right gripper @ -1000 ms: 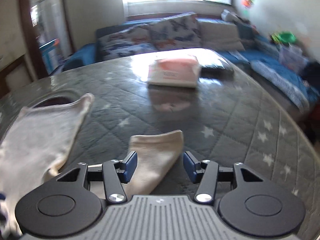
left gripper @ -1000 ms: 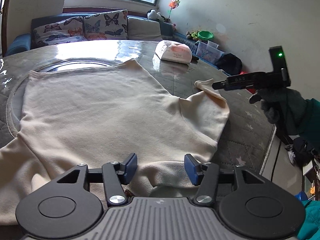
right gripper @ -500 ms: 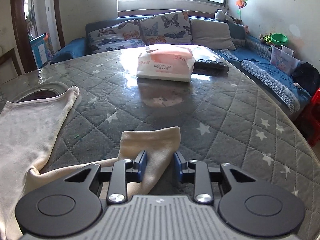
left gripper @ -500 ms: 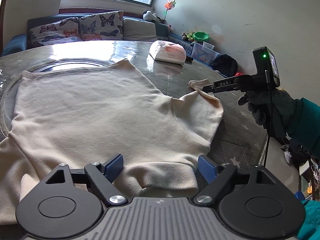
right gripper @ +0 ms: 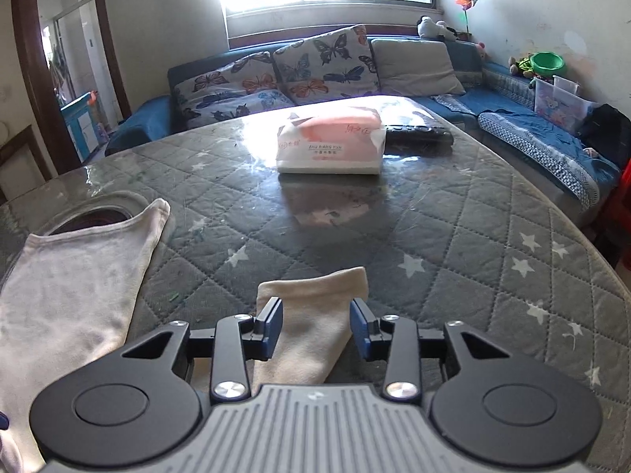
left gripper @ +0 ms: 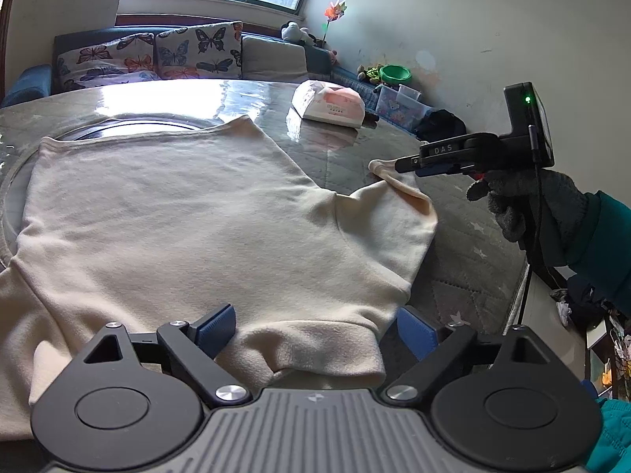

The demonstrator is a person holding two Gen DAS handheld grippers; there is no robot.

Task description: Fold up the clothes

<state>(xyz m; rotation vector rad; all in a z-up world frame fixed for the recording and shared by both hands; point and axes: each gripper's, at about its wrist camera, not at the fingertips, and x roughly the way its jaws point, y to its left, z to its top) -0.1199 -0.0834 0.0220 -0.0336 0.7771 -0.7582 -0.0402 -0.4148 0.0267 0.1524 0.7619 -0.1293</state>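
With the cream sweatshirt (left gripper: 189, 213) lying flat on the quilted table (right gripper: 453, 220), both grippers are opening, the left gripper (left gripper: 313, 325) straddling the hem, the right gripper (right gripper: 315, 321) around the sleeve cuff (right gripper: 315, 295); each should pinch fabric squarely before lifting.

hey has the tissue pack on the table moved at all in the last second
No. In the right wrist view the tissue pack lies in the same spot on the quilted table, just left of the dark remote.
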